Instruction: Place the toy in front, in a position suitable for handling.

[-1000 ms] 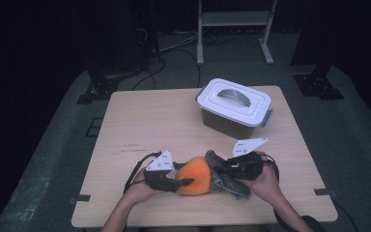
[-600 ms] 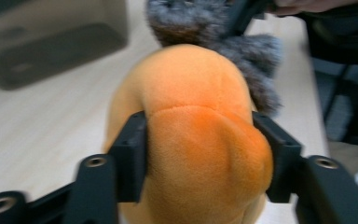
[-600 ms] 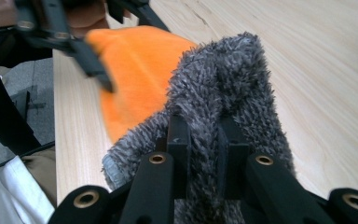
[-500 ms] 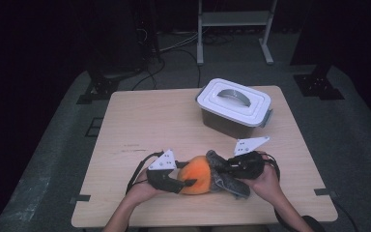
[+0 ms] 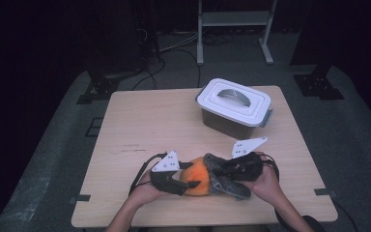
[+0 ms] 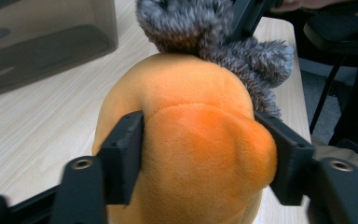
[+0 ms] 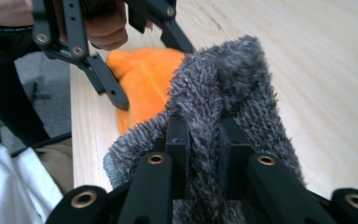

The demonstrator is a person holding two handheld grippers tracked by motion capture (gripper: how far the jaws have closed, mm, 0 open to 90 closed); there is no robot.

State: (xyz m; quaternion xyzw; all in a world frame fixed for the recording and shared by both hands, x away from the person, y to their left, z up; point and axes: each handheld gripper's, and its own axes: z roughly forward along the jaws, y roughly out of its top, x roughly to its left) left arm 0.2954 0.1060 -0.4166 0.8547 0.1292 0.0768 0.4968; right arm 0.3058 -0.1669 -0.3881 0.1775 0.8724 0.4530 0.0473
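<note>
Near the front edge of the desk (image 5: 125, 125), a little right of its middle, lies the orange plush toy (image 5: 196, 175) with a grey fuzzy cover (image 5: 224, 180) bunched on its right end. On the left, our left gripper (image 5: 186, 182) straddles the orange body: in the left gripper view its jaws stand at either flank of the toy (image 6: 191, 154), touching the plush, and they have just been opening, so we judge the squeeze to be easing rather than firm. To the right, our right gripper (image 5: 224, 170) has its jaws narrowed hard on a fold of the grey cover (image 7: 205, 140).

We judge the work to be midway: the cover sits on one end of the toy only, most of the orange bare. At the desk's back right, the lidded container (image 5: 234, 106) stands closed and untouched.
</note>
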